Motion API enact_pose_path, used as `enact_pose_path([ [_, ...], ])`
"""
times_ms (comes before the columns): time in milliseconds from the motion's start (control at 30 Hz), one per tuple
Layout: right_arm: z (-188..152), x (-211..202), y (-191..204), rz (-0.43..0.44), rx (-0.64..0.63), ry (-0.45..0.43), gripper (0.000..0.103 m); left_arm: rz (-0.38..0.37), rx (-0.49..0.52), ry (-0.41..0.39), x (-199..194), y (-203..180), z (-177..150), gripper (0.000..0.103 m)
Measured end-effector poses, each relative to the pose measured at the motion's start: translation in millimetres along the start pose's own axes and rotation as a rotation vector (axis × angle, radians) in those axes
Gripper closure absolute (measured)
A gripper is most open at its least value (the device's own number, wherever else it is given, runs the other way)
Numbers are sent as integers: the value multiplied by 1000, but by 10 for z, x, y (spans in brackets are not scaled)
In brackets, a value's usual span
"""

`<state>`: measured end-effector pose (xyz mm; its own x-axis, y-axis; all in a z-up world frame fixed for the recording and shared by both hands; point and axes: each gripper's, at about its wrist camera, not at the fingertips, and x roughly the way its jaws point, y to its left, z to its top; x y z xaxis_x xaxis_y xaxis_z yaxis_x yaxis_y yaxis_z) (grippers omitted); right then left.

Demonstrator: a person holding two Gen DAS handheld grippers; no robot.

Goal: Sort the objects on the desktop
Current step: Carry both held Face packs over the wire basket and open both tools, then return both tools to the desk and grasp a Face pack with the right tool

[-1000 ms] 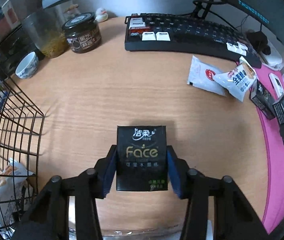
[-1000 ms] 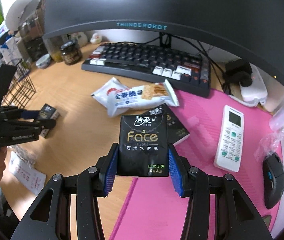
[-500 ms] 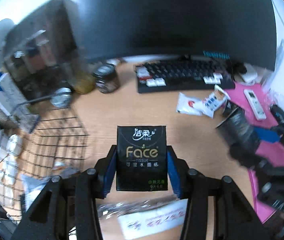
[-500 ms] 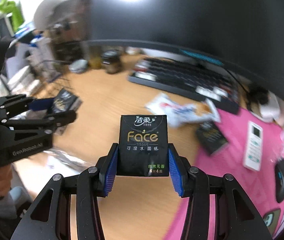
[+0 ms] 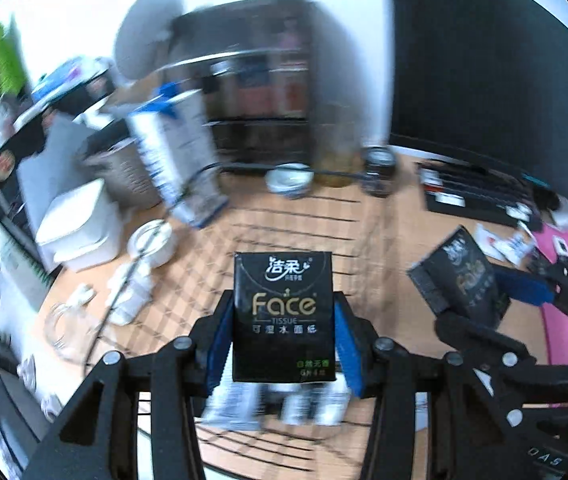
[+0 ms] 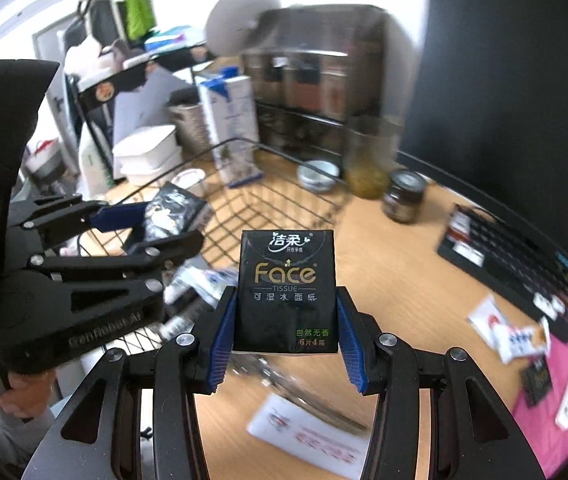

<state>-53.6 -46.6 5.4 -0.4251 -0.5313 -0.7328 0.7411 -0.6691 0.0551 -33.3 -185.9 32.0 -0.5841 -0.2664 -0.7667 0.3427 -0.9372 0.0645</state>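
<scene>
I am holding my left hand-held gripper (image 5: 282,334) above the wire basket (image 5: 303,216), its blue pads clenched on the sides of a black Face tissue pack (image 5: 282,316) that is standing upright between them. My right hand-held gripper (image 6: 285,314) is grasping a second black tissue pack (image 6: 287,292) the same way, hanging just beside the basket's near right corner, over the wooden bench (image 6: 383,280). Inside the basket some white packets (image 6: 200,280) are lying on the wire floor. Behind the basket a white and blue carton (image 6: 232,120) is standing, with a small bowl (image 6: 317,174) and a dark jar (image 6: 403,196) to the basket's right. Well to the right of the basket, a keyboard (image 6: 511,256) and snack packets (image 6: 507,328) are lying on the bench. The left view is blurring.
</scene>
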Motion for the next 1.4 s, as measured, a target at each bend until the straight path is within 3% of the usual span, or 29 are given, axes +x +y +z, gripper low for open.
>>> enact_pose_path([
  [300, 175, 499, 500, 46, -80, 47, 56, 52, -91, 79, 266, 574, -135, 51],
  [633, 169, 703, 614, 72, -100, 71, 55, 63, -83, 112, 310, 600, -218, 50],
  [800, 154, 646, 568, 81, -78, 52, 47, 81, -78, 83, 257, 592, -203, 29],
  [1067, 66, 343, 381, 69, -35, 13, 47, 42, -46, 37, 98, 387, -182, 29],
  [1400, -343, -260, -296, -55, 84, -26, 47, -78, 140, -37, -180, -458, -189, 29],
])
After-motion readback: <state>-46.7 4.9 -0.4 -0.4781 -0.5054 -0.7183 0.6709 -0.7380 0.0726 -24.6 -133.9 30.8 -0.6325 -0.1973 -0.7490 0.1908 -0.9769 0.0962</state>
